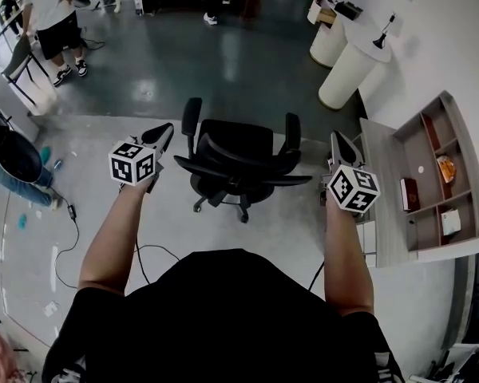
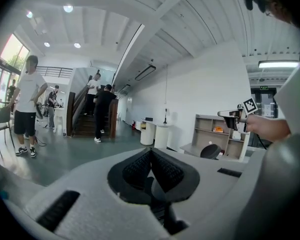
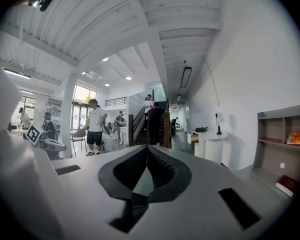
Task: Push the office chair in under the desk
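We see the desk (image 1: 381, 206) with its shelf unit (image 1: 451, 166) along the right side. The black office chair (image 1: 238, 159) stands on the pale floor (image 1: 176, 226) left of the desk, not under it. Its backrest faces us, and it sits between our two tools. The left gripper (image 1: 161, 134) is near the chair's left armrest (image 1: 191, 120), jaws pressed together, nothing in them. The right gripper (image 1: 341, 142) is between chair and desk edge, also closed and empty.

Left hand-held gripper (image 2: 150, 154) jaws together (nothing between); shelf unit (image 2: 210, 140) ahead.
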`<state>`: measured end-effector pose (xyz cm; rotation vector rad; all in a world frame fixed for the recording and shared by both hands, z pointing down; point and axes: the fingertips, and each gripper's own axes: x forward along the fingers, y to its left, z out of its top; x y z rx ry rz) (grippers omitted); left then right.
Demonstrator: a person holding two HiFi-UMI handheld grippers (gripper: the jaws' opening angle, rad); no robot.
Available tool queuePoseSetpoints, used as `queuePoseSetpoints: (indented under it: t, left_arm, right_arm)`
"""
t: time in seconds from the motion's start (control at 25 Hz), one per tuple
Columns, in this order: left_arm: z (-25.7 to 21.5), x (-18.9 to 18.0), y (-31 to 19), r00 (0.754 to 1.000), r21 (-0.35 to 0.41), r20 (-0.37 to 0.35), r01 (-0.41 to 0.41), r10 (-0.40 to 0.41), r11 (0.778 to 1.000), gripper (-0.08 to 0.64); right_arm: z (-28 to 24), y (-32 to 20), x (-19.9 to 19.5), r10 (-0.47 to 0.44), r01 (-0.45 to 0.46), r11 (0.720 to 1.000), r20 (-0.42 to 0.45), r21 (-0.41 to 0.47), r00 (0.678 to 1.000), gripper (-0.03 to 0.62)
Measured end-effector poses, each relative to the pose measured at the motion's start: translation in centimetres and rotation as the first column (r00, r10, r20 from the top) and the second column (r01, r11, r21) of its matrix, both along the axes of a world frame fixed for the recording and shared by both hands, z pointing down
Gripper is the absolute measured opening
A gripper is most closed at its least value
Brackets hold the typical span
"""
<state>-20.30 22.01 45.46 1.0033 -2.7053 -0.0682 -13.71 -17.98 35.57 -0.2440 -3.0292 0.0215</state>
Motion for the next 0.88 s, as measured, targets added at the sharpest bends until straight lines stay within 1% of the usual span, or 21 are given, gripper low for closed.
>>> queuePoseSetpoints:
  t: [0.12, 0.2, 0.36, 0.52, 0.56, 0.64, 0.68, 0.88]
  left_arm:
    - [0.1, 0.1, -0.6, 1.0, -0.011, -0.003, 0.012, -0.012, 1.0, 0.017]
    - [0.4, 0.2, -1.3, 1.0, -0.026, -0.005, 0.002, -0.002, 1.0, 0.017]
    - [1.1, 0.7, -2.5, 0.999, -0.109, 0.004, -0.032, 0.032, 0.994, 0.018]
    - [2.0, 0.9, -2.9, 0.999, -0.162, 0.006, -0.044, 0.045, 0.986, 0.022]
    - [2.4, 0.8, -2.9, 0.999, -0.18, 0.004, -0.047, 0.048, 0.982, 0.034]
    - [3.5, 0.7, -3.0, 0.998, -0.225, -0.007, -0.06, 0.06, 0.972, 0.097]
    - [4.1, 0.7, -3.0, 0.998, -0.25, -0.016, -0.069, 0.067, 0.966, 0.115]
    - [6.8, 1.2, -3.0, 0.993, -0.346, -0.06, -0.117, 0.102, 0.931, 0.153]
  right_arm:
    - [-0.2, -0.8, -0.5, -0.018, 0.018, 1.0, 0.007, 0.006, 1.0, 0.011]
    - [-0.2, -1.6, -0.6, -0.023, 0.023, 1.0, 0.007, 0.01, 1.0, 0.011]
    - [0.4, -2.4, -0.9, -0.042, 0.042, 0.999, -0.004, 0.02, 0.999, 0.011]
    - [1.6, -2.8, -0.9, -0.07, 0.072, 0.997, -0.031, 0.042, 0.997, 0.012]
    - [2.1, -3.0, -1.0, -0.072, 0.075, 0.996, -0.043, 0.05, 0.996, 0.012]
    - [3.1, -3.3, -1.2, -0.081, 0.086, 0.994, -0.079, 0.066, 0.994, 0.012]
    - [3.7, -3.3, -1.3, -0.091, 0.098, 0.993, -0.099, 0.072, 0.991, 0.013]
    - [7.1, -2.5, -1.1, -0.163, 0.192, 0.974, -0.216, 0.117, 0.963, 0.086]
